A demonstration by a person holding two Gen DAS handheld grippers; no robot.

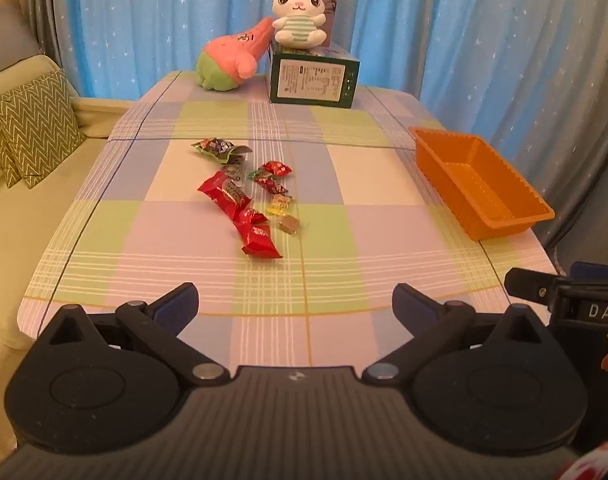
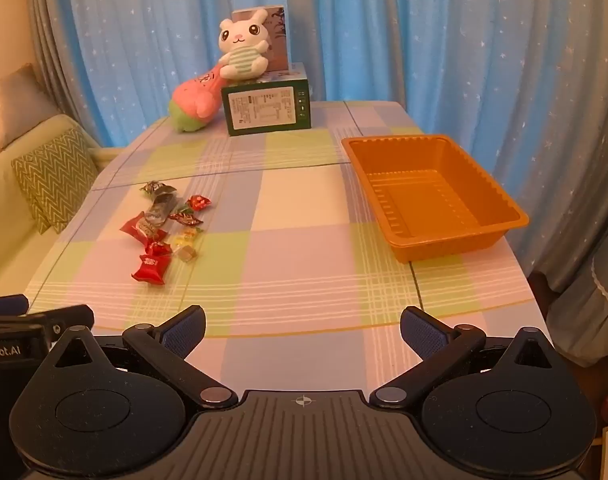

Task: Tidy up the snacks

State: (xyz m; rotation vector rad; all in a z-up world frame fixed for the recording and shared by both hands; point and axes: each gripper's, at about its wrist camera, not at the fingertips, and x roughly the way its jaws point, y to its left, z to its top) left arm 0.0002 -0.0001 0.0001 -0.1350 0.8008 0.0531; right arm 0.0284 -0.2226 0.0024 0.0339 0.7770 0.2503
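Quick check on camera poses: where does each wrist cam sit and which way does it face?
Left wrist: behind the open left gripper, near table edge, facing the pile of wrapped snacks; right gripper shows at right edge.
Right wrist: behind the open right gripper, facing the empty orange plastic tray; left gripper body at left edge.
Shared: snacks, tray, checked tablecloth, white plush rabbit on green box, blue curtain.

Glossy foil-like snack wrappers (image 1: pixel 239 196) lie on a smooth checked tablecloth (image 1: pixel 344 248) near a ribbed orange plastic tray (image 2: pixel 432 196).
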